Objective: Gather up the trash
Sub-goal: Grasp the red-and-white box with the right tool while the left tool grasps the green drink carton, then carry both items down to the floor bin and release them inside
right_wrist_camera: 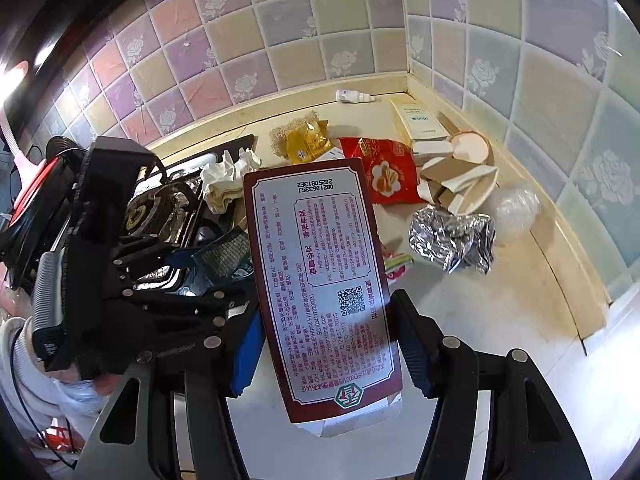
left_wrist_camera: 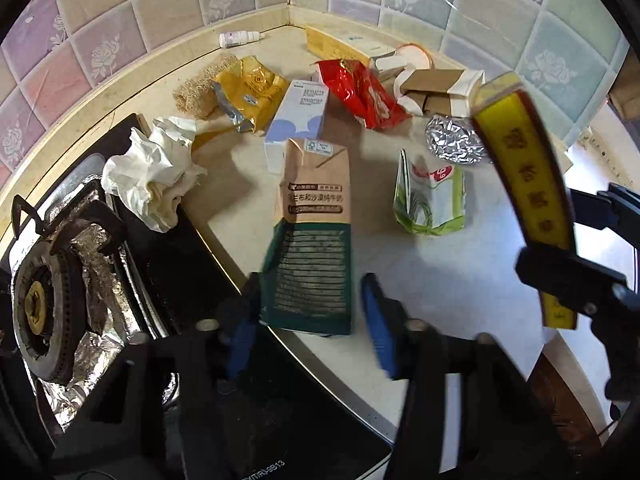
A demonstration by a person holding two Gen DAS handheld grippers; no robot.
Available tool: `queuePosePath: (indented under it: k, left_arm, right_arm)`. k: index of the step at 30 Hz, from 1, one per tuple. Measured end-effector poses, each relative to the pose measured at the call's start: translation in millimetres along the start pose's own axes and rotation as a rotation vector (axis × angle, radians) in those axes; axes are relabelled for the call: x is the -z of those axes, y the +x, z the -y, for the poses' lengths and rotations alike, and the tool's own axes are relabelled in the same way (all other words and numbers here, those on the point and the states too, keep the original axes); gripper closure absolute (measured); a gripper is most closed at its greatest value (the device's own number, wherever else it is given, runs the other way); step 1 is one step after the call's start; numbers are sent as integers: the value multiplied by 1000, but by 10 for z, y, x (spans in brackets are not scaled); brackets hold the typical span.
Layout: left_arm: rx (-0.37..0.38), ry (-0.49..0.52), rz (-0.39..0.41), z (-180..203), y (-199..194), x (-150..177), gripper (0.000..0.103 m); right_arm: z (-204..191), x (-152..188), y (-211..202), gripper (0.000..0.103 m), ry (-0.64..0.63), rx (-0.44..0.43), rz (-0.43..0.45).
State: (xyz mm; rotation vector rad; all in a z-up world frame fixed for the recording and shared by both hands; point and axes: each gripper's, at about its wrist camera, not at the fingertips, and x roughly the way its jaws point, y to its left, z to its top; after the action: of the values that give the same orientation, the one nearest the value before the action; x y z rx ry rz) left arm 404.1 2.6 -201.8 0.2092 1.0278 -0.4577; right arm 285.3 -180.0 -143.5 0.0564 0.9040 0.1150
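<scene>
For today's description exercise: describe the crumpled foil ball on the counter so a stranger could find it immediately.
Start at the tiled wall corner and follow the pale countertop along the right-hand wall. Past the torn paper cups lies the crumpled foil ball, beside a clear plastic wad. It is the only shiny silver, creased lump among the litter.

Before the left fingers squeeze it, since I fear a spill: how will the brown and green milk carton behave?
The milk carton lies flat with a creased, caved top, so it is probably empty and light. Its paperboard walls may buckle under the pads. Flat sides mean it should slide, not roll.
</scene>
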Motion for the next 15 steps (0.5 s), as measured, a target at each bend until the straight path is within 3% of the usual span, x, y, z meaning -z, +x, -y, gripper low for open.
queuePosePath:
  k: [7, 15]
  left_arm:
    - [17, -38, 21, -10, -52, -4, 69]
    - [4, -1, 92, 147, -456, -53, 69]
  right_arm:
    - [41, 120, -81, 43, 11, -1, 15]
    - [13, 84, -351, 43, 14, -23, 74]
